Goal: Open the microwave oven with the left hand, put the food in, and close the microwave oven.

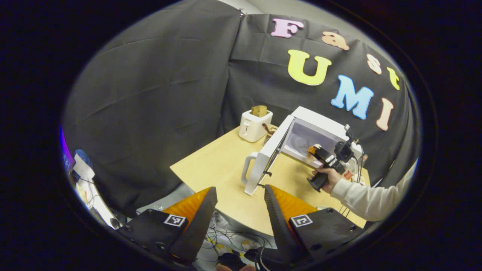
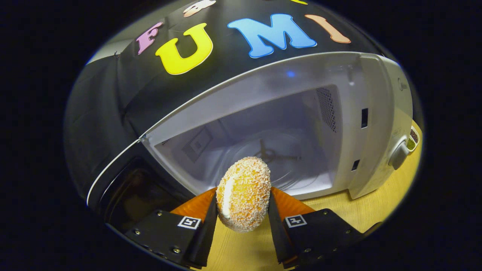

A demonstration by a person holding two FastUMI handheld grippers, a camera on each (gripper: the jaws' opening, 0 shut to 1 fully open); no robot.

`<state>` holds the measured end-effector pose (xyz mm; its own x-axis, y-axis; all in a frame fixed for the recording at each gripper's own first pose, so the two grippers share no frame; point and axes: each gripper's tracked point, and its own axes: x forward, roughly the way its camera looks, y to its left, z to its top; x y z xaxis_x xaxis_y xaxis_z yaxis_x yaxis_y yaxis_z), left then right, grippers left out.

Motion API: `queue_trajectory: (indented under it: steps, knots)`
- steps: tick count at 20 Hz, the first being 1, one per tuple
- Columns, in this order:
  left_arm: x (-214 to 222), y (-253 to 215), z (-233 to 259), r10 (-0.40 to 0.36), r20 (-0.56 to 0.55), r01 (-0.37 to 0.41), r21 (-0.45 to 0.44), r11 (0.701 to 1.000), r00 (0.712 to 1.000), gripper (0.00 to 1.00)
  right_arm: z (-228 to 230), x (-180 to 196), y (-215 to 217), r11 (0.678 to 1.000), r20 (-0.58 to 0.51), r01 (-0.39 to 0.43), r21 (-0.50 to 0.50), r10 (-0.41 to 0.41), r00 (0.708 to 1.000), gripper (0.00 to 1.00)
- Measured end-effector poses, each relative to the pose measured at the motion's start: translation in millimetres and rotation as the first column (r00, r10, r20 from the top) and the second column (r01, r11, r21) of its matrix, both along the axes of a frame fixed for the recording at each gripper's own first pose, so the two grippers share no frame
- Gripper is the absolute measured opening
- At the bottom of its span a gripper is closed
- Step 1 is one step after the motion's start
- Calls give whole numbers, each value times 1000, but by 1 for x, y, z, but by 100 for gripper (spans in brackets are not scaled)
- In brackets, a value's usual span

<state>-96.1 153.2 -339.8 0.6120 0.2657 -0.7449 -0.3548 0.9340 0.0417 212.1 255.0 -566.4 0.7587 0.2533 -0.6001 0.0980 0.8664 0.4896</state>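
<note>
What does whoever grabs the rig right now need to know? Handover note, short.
Left gripper: open, empty, held back off the table edge.
Right gripper: shut on the crumb-coated bun, at the mouth of the microwave.
Door: swung wide open. Turntable bare.
Done: door opened, food picked up.
Left: set the bun inside, release, pull out, close the door with the left.

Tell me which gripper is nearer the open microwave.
Right. The right gripper, shut on the crumbed bun, sits just outside the microwave cavity mouth. The left gripper hangs open, back beyond the table edge, facing the swung-out door.
</note>
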Motion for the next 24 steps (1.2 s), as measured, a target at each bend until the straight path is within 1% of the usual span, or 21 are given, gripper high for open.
queue_trajectory:
  steps: [1,3,4,5,6,9,10,11,12,13,14,15,16,17,18,19,20,21,22,24]
  knots:
    - [-3,0,1,-1,-16,1,11,1000,1000,91,-6,8,2,1000,-3,27,11,-27,1000,66]
    - [-2,3,5,13,-22,-12,31,999,1000,80,-14,25,3,997,14,78,25,-78,997,66]
    - [-2,5,5,27,-26,-26,27,999,999,86,-16,32,2,994,29,104,24,-105,994,66]
    - [-6,4,3,38,-36,-38,19,999,999,81,-18,40,3,991,42,125,38,-126,991,66]
    - [-8,3,1,47,-47,-46,17,999,998,91,-22,44,4,988,34,147,49,-148,988,66]
    - [-15,2,-4,54,-66,-53,15,998,996,81,-34,55,3,979,19,197,56,-198,980,66]
    - [-16,1,-5,50,-72,-49,14,999,996,86,-35,59,3,976,25,209,59,-211,977,66]
    - [-14,-1,-7,44,-76,-43,14,999,996,81,-36,62,2,974,36,219,60,-221,975,66]
    - [-13,-3,-7,36,-79,-35,12,999,996,81,-36,64,2,972,36,228,57,-230,972,72]
    - [-11,-4,-5,30,-78,-28,16,999,997,81,-38,65,1,970,26,237,51,-238,971,72]
    - [-10,-3,-4,27,-79,-25,18,1000,997,81,-39,63,0,970,17,240,43,-241,970,69]
    - [-10,-3,-5,27,-77,-25,18,1000,997,86,-41,61,-2,970,9,240,32,-240,971,78]
    - [-11,-3,-6,30,-75,-29,14,999,997,81,-41,58,-2,973,12,231,28,-231,973,78]
    - [-12,-2,-7,35,-72,-35,6,999,997,86,-39,57,-3,977,19,213,28,-213,977,78]
    - [-13,-2,-8,43,-69,-44,-5,999,997,81,-37,56,-1,980,30,195,30,-196,980,78]
    - [-16,-1,-7,53,-63,-54,-14,998,997,91,-34,54,-2,983,27,182,27,-183,983,78]
    - [-17,0,-6,61,-57,-62,-20,998,997,86,-32,52,-3,985,30,172,15,-173,985,83]
    - [-18,0,-5,65,-53,-67,-22,998,996,81,-29,51,-9,985,40,174,-13,-174,984,83]
    - [-18,0,-4,64,-51,-65,-19,998,997,86,-22,54,-14,984,69,176,-30,-174,982,84]
    - [-17,2,-2,56,-45,-57,-13,998,997,86,-7,55,-15,986,104,166,-27,-162,981,84]
